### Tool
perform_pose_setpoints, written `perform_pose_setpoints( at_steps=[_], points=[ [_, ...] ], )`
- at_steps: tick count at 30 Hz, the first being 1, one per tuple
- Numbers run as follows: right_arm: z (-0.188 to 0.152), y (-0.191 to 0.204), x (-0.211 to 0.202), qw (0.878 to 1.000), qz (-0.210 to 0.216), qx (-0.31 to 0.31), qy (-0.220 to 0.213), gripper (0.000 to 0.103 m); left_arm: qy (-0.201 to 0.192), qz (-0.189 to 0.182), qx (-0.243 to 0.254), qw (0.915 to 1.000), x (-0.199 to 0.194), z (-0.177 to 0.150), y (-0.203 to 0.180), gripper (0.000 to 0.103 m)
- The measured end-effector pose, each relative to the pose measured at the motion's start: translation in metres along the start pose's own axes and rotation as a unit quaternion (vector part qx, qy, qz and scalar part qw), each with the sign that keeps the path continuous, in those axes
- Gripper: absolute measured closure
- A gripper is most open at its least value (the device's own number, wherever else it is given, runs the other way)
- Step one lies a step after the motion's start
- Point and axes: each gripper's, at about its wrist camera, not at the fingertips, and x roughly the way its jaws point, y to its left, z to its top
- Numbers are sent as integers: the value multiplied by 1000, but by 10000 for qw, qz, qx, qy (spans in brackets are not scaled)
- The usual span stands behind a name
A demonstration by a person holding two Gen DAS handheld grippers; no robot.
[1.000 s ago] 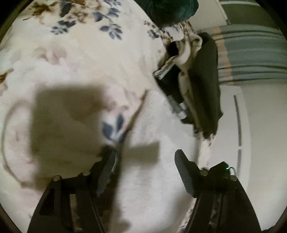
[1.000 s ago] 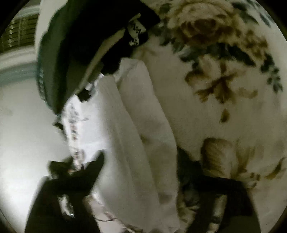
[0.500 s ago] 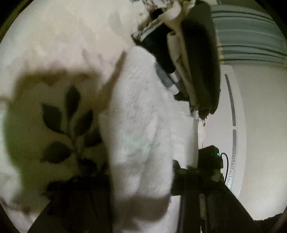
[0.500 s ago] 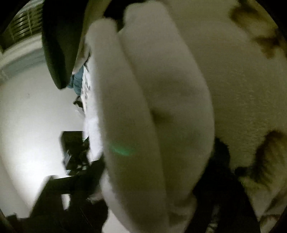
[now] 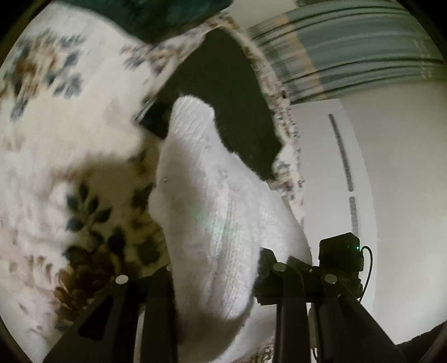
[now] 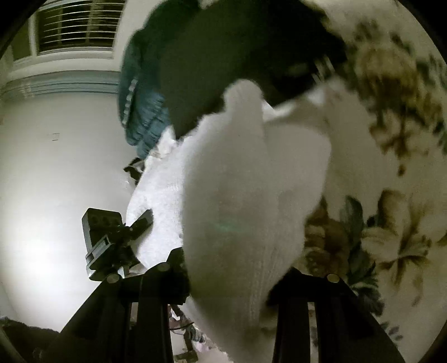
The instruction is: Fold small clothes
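A white knitted sock [image 5: 206, 212] fills the middle of both views; it also shows in the right wrist view [image 6: 245, 195]. My left gripper [image 5: 215, 279] is shut on one end of it. My right gripper [image 6: 232, 282] is shut on the other end. The sock hangs lifted above the floral blanket [image 5: 56, 145], folded over itself. The fingertips of both grippers are hidden by the cloth. The other gripper's body [image 6: 103, 240] shows at the left of the right wrist view.
A pile of dark clothes [image 5: 223, 92] lies at the blanket's edge behind the sock, also in the right wrist view [image 6: 223, 55]. A teal knitted garment [image 6: 139, 111] lies beside it. A white wall [image 5: 391, 167] and a blinded window [image 6: 75, 25] stand beyond the bed.
Both grippers closed on the white sock and lifted it off the blanket. The views pulled back from the cloth, and the dark clothes pile came into view behind it.
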Motion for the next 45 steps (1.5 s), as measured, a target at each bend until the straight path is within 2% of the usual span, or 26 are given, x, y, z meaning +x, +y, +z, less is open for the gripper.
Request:
perform_pose_setpoints(
  at_steps=[4,6,9,11,14,15,17,21,25,28,30,31,32,33,34,35,36,37,39,42,44,45],
  points=[
    [21,46,-60,9989,49,-313,-343,66,-225,-170,316,9991,-20,34,-63,78],
    [38,75,-67,9978,71,-446,-495,66,-336,-280,430,9981,-30,55,-85,78],
    [85,109,-92,9946,91,-686,-777,66,-479,-356,587,9965,-31,93,-115,78],
    [121,124,-103,9915,57,-878,-957,66,-543,-387,677,9955,-21,130,-129,78],
    [176,129,-95,9889,-4,-976,-1123,66,-523,-323,668,9959,11,183,-122,77],
    [193,126,-91,9890,-33,-937,-1146,66,-497,-257,682,9961,20,192,-117,77],
    [226,107,-66,9899,-147,-857,-1119,66,-366,43,699,9969,50,215,-99,76],
    [265,66,-9,9922,-512,-660,-923,66,-38,618,567,9965,102,236,-50,76],
    [278,45,21,9908,-788,-602,-922,63,-78,693,493,9963,110,239,-34,69],
    [284,52,24,9868,-1106,-719,-943,48,-58,967,693,9929,107,236,-46,66],
    [286,62,25,9818,-1495,-766,-891,38,-129,1404,856,9863,105,234,-57,57],
    [285,66,24,9792,-1623,-814,-910,30,-228,1576,924,9829,103,234,-62,56],
    [283,72,24,9737,-1862,-909,-944,20,-332,1689,994,9801,101,234,-67,52],
    [279,80,23,9674,-2117,-981,-980,13,-526,1851,1120,9749,96,232,-75,39],
    [273,90,24,9527,-2607,-1137,-1072,0,-650,1959,1212,9709,95,232,-78,29],
    [269,96,24,9413,-2899,-1286,-1156,0,-850,2170,1379,9626,90,228,-87,10],
    [264,103,25,9248,-3265,-1483,-1271,0,-936,2264,1455,9585,90,229,-89,1],
    [257,110,26,9088,-3583,-1653,-1353,0,-1050,2469,1602,9499,87,225,-97,0],
    [247,117,25,8868,-3992,-1786,-1493,0,-1110,2823,1754,9366,88,225,-103,0],
    [224,123,15,8669,-4350,-1724,-1720,0,-1228,3191,1907,9202,82,207,-112,0],
    [205,126,7,8599,-4466,-1673,-1821,0,-1257,3464,2011,9076,79,191,-117,0],
    [193,129,2,8570,-4524,-1627,-1856,0,-1243,3530,2055,9043,79,184,-119,0]
  ],
)
